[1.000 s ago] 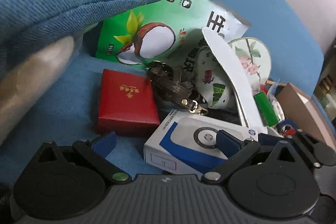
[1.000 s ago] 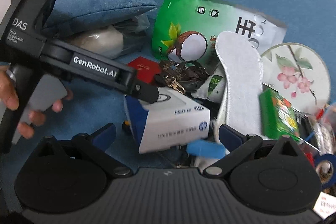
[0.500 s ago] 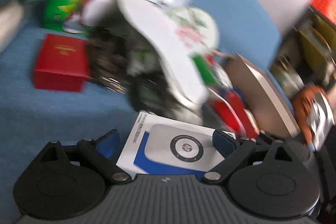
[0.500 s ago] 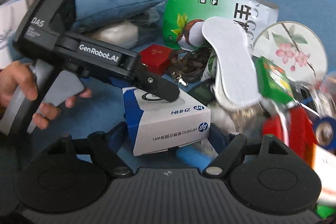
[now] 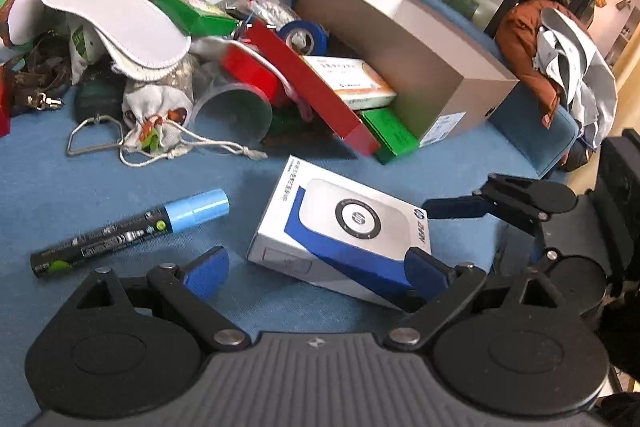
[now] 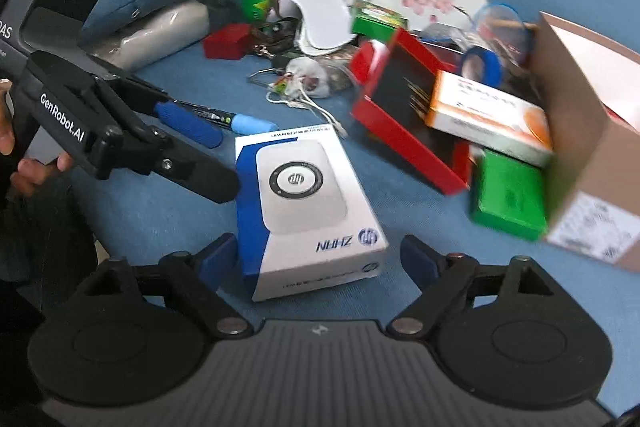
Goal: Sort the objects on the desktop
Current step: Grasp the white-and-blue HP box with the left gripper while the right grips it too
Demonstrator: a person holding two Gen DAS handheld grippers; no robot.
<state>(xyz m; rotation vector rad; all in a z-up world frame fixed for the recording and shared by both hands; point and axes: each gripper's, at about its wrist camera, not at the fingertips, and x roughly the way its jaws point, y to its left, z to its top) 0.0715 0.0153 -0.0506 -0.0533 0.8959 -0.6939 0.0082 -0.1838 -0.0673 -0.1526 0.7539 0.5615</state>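
A: Start from the white-and-blue box (image 5: 340,227). What lies to its left?

B: A black marker with a light blue cap (image 5: 128,233), flat on the blue cushion (image 5: 120,171), well apart from the box. Behind the box sits the heap: a white insole (image 5: 108,15), a drawstring pouch (image 5: 154,107), a red case (image 5: 304,83) leaning over it, and further right an open cardboard carton (image 5: 420,67) with an orange-and-white packet (image 5: 348,81) and a green box (image 5: 394,133) at its mouth.

A: And the tools?

B: The left gripper (image 5: 316,267) has its fingers spread wide. One blue pad sits at the box's near right corner, the other stands clear on the left; I can't tell whether the right pad touches. The right gripper (image 6: 320,255) is also spread, its fingers flanking the near end of the box (image 6: 308,203) without clamping it. From the right wrist view the box seems to rest on the cushion, held by neither.

A: So which step is this?

B: I'd say the box has been pulled clear of the heap and is waiting for its place. The carton to its right looks a likely bin, though that's a guess.

A: The next move?

B: One gripper should square up on the box's narrow sides, close firmly, and lift. The smooth cardboard could slip from a corner grip, so centre the pads first.
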